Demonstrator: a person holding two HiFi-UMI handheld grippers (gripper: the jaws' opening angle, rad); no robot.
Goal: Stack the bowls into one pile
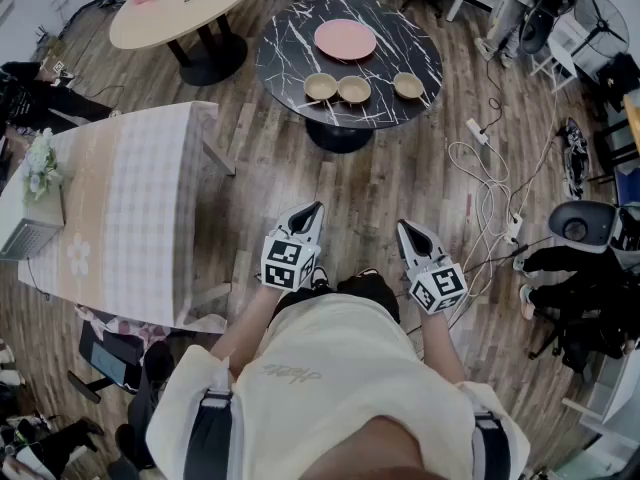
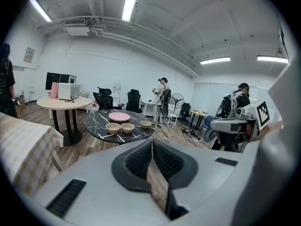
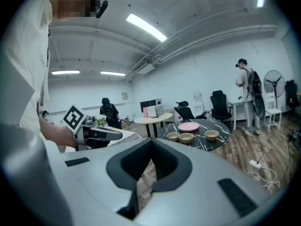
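1. The wooden floor (image 1: 400,178) is the biggest thing. It is made of long brown planks, and white cables (image 1: 487,193) curl over it at the right of the head view.
2. A long table with a checked cloth (image 1: 130,198) is at the left. The cloth looks soft and hangs over the edge.
3. A round black table (image 1: 280,78) is at the upper middle. Its top is smooth and shiny with white lines like stone. The person is well away from it, so I think they must walk over before any stacking can start.
4. A flat pink plate (image 1: 345,39) lies near the back of that table.
5. The left gripper (image 1: 316,208) and right gripper (image 1: 404,226) are held low in front of the person, pointing toward the black table and a little down. Both are grey, hard and pointed. Each has its jaws pressed together with nothing between them, which makes sense, as no bowl is near enough to grab.
6. Three small tan bowls sit side by side near the front edge: the left bowl (image 1: 321,87), the middle bowl (image 1: 354,89) just beside it, and the right bowl (image 1: 408,85) a bit apart. They are round, smooth and open side up. None is stacked yet.
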